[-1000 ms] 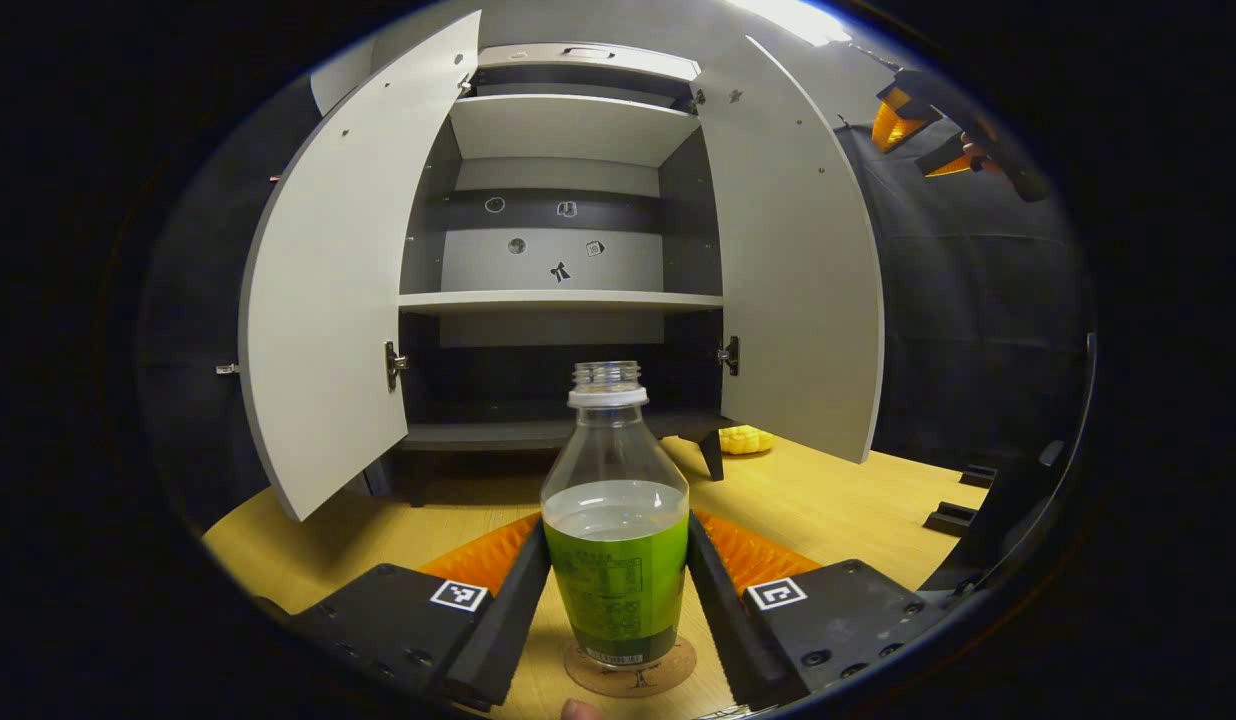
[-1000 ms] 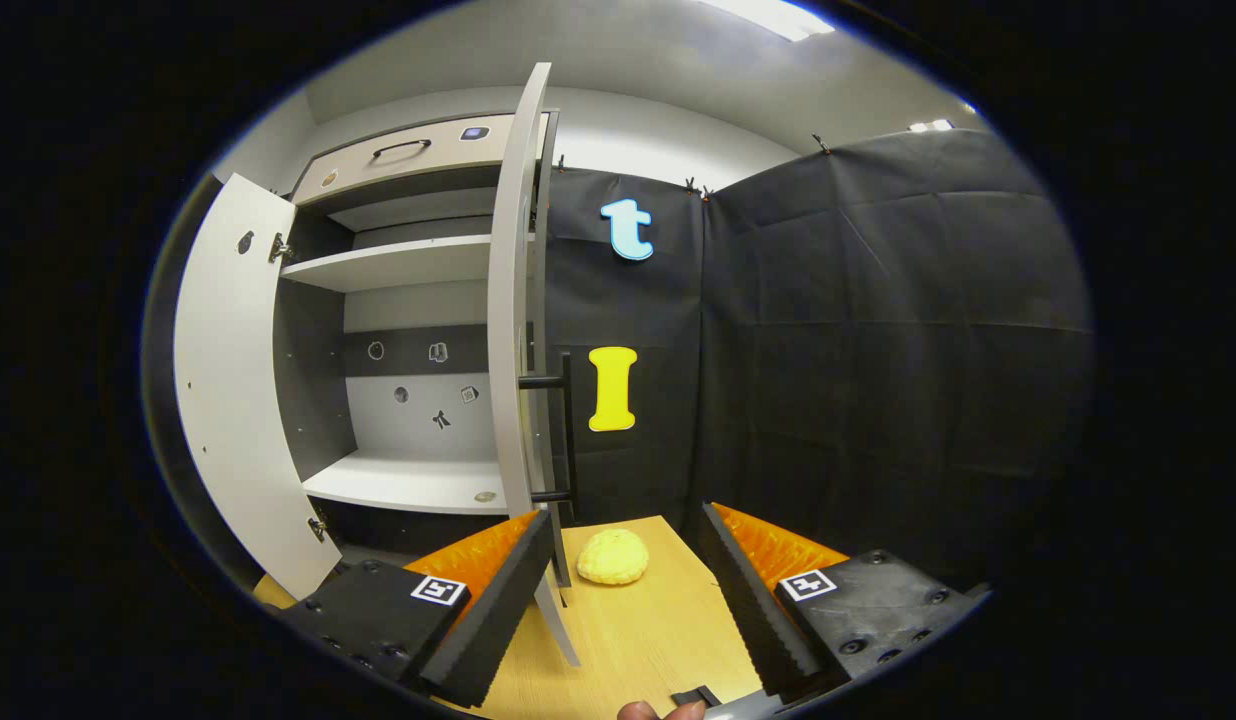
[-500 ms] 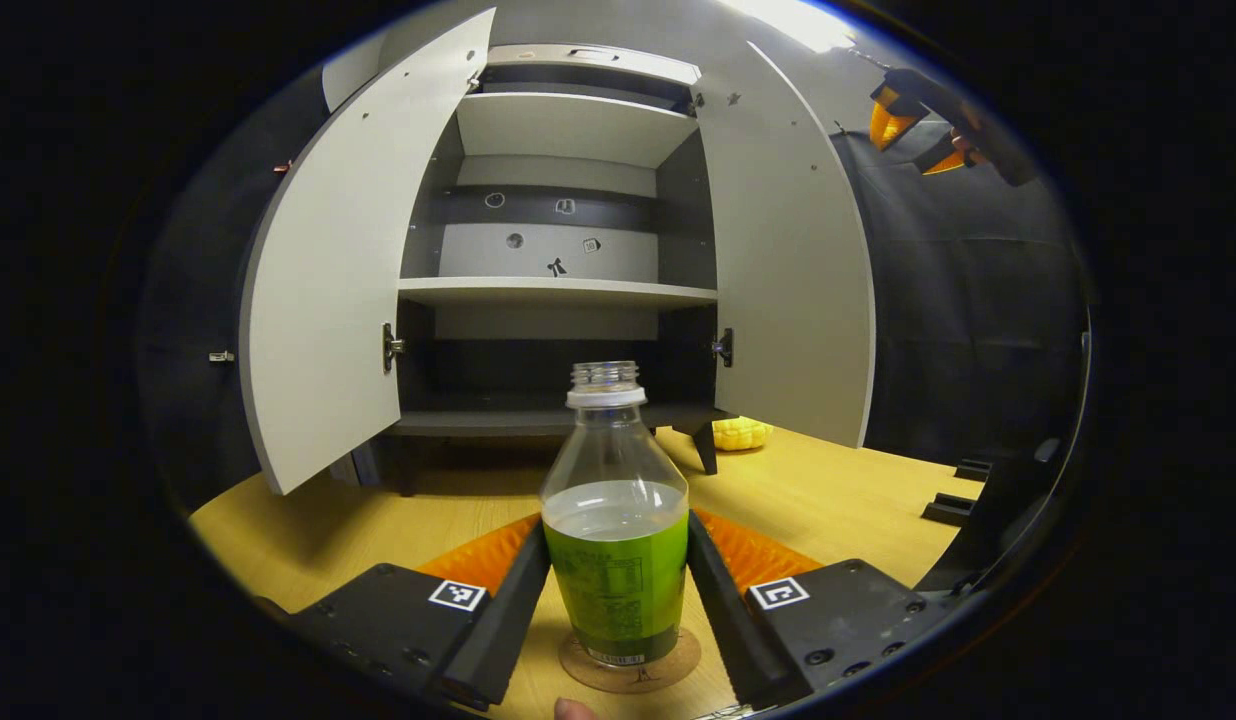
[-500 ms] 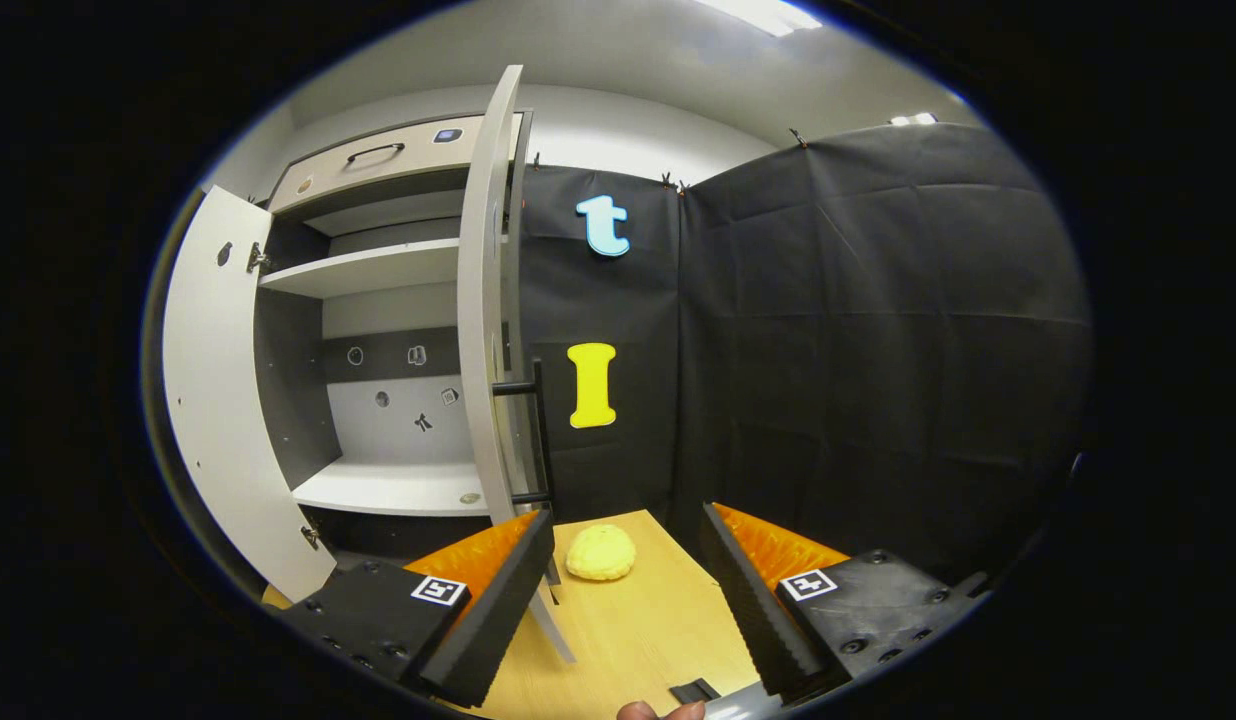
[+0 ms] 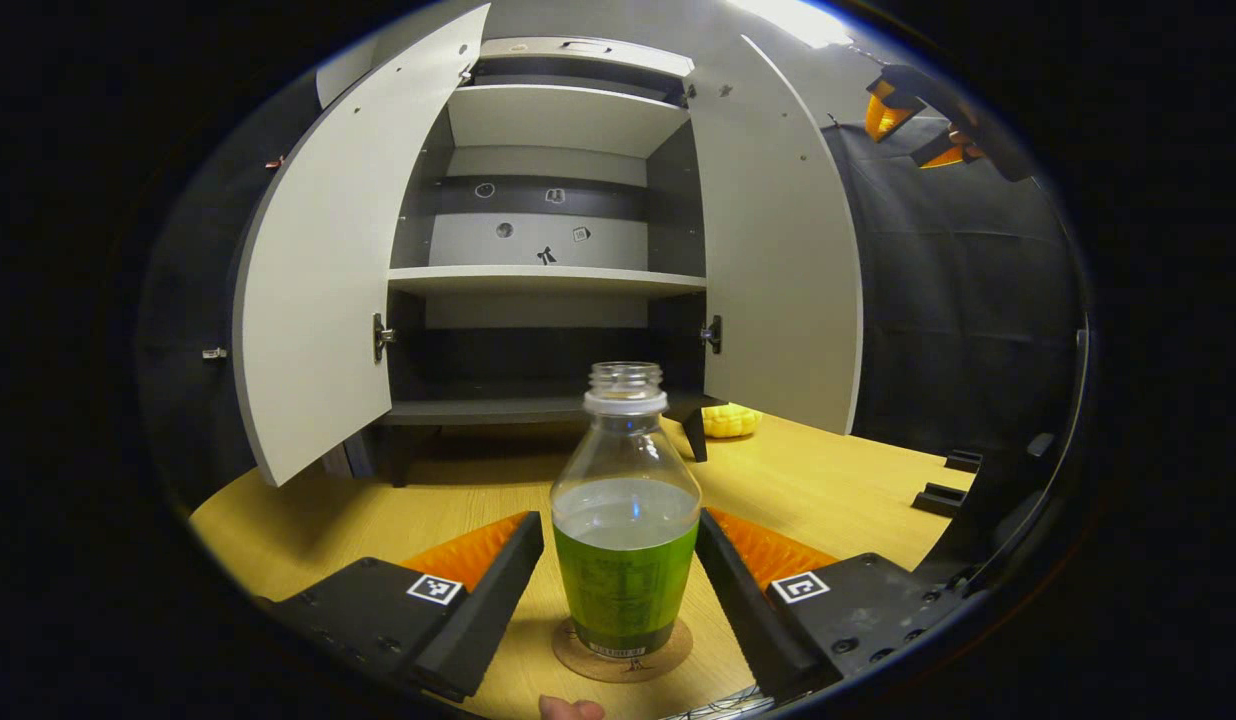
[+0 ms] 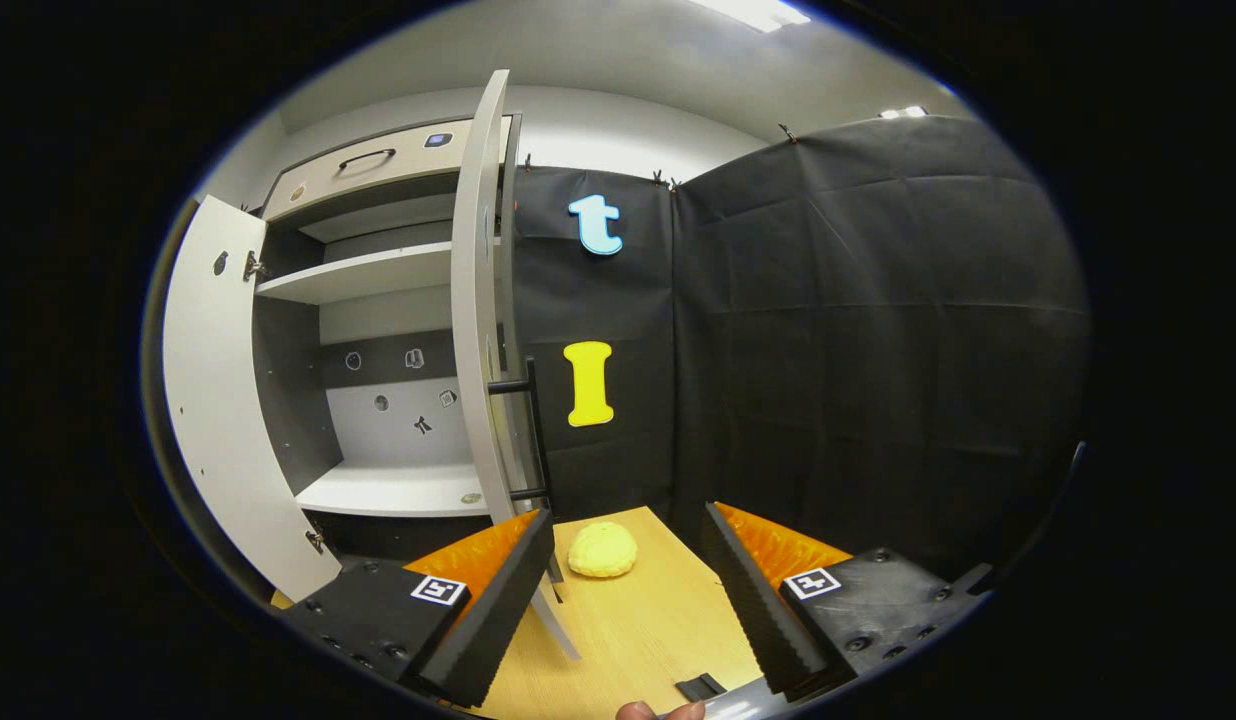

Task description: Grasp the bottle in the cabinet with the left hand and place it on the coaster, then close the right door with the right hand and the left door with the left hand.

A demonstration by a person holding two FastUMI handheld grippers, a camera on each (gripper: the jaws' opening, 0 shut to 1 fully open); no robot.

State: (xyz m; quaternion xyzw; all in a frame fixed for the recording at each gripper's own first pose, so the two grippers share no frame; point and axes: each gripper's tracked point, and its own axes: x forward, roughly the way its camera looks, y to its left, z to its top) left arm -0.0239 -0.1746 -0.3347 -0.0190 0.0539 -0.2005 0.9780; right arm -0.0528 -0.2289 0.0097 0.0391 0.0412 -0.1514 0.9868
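A clear bottle [image 5: 626,540] with a green label and no cap stands upright on the round cork coaster [image 5: 668,655] on the wooden table. My left gripper [image 5: 620,522] is open around it, with a narrow gap at the left finger. Behind stands the cabinet [image 5: 538,280], its left door [image 5: 318,300] and right door [image 5: 778,260] both swung open. My right gripper [image 6: 626,545] is open and holds nothing. It hangs near the right door's edge [image 6: 473,330], whose black handle [image 6: 531,430] faces it. In the left gripper view it appears high at the right [image 5: 918,120].
A yellow lumpy object [image 6: 602,550] lies on the table [image 5: 828,490] past the right door, beside the cabinet's foot. Small black blocks [image 5: 943,490] sit at the table's right edge. The cabinet shelves hold nothing but small stickers on the back wall.
My left gripper's fingers have spread off the bottle, which now stands free on the coaster. The right gripper has drifted slightly, so the right door sits a little further left in its view.
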